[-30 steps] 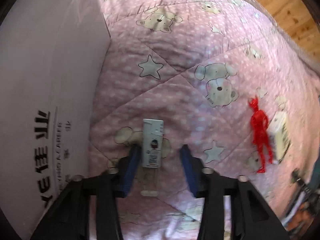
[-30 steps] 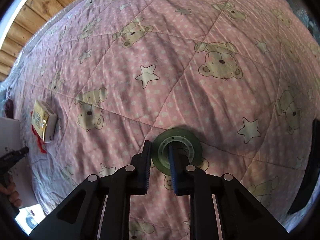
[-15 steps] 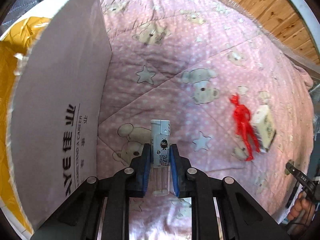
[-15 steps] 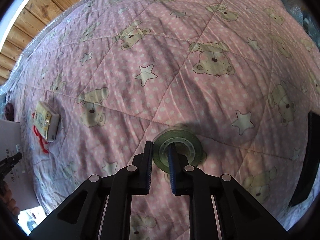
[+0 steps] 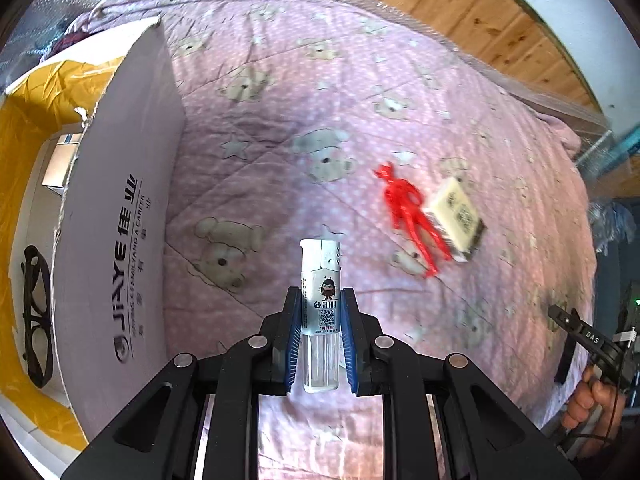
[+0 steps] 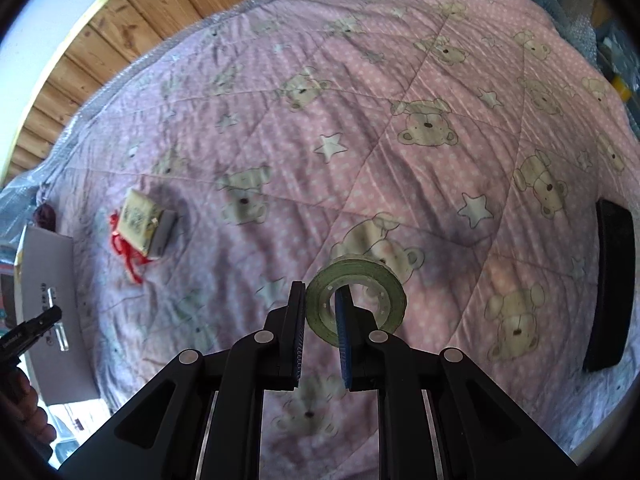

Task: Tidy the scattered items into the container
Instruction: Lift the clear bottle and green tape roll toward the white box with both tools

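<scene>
My left gripper [image 5: 321,300] is shut on a silver lighter [image 5: 322,280] and holds it upright above the pink quilt [image 5: 320,100]. Just to its left stands the open cardboard box [image 5: 120,220] with a yellow lining; black glasses [image 5: 36,312] lie inside. A red toy figure [image 5: 408,216] and a small cream packet [image 5: 458,216] lie on the quilt to the right. My right gripper [image 6: 320,300] is shut on the wall of a green tape roll [image 6: 360,300], lifted off the quilt. The packet [image 6: 146,216] and red figure [image 6: 126,252] show at far left there.
A black curved object [image 6: 612,280] lies at the quilt's right edge. Wooden wall panels [image 5: 460,12] run behind the bed. A hand [image 5: 592,404] grips the other handle at lower right in the left wrist view. The box's white side [image 6: 52,300] shows at far left.
My left gripper shut on the lighter and lifted it, bringing the box's inside into view. My right gripper rose with the tape roll off the quilt.
</scene>
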`<action>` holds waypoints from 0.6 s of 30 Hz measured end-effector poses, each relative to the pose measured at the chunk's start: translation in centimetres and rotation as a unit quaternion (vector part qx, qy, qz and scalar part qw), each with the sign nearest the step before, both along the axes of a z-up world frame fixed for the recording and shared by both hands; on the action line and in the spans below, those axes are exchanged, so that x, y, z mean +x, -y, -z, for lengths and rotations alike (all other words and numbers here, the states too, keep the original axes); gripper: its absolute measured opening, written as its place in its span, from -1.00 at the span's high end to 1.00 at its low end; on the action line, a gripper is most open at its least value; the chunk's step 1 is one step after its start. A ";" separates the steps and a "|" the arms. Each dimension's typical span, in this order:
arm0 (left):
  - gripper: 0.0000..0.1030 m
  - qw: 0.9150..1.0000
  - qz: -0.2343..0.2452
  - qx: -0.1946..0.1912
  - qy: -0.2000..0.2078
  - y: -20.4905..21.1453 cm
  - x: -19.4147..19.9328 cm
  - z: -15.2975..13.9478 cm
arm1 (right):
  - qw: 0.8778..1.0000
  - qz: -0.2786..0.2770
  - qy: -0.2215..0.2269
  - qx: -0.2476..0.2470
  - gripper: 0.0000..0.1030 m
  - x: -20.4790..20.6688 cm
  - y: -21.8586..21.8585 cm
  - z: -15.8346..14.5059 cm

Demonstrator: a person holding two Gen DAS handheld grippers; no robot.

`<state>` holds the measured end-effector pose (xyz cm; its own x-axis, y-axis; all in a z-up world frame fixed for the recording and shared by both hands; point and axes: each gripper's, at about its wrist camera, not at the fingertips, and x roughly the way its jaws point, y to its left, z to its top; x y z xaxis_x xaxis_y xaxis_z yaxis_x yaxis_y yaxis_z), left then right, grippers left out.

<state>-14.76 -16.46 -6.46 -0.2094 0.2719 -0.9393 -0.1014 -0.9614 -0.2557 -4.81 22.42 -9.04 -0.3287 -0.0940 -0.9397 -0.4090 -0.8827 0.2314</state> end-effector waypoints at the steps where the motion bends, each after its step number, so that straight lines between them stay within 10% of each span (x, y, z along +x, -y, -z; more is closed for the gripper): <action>1: 0.62 1.000 0.003 0.003 -0.004 -0.1 -0.3 -0.2 | 1.000 -0.002 -0.002 0.000 0.71 0.3 0.3 -0.2; 18: 0.62 0.998 0.008 0.031 -0.058 1.3 3.6 -4.6 | 0.998 -0.053 -0.017 0.002 0.71 4.1 5.9 -2.2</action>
<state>-11.14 -17.71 -1.89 -0.3107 0.3334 -0.8901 -0.1489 -0.9420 -0.3008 -0.72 16.48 -6.79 -0.3496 -0.1260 -0.9284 -0.3057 -0.9214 0.2401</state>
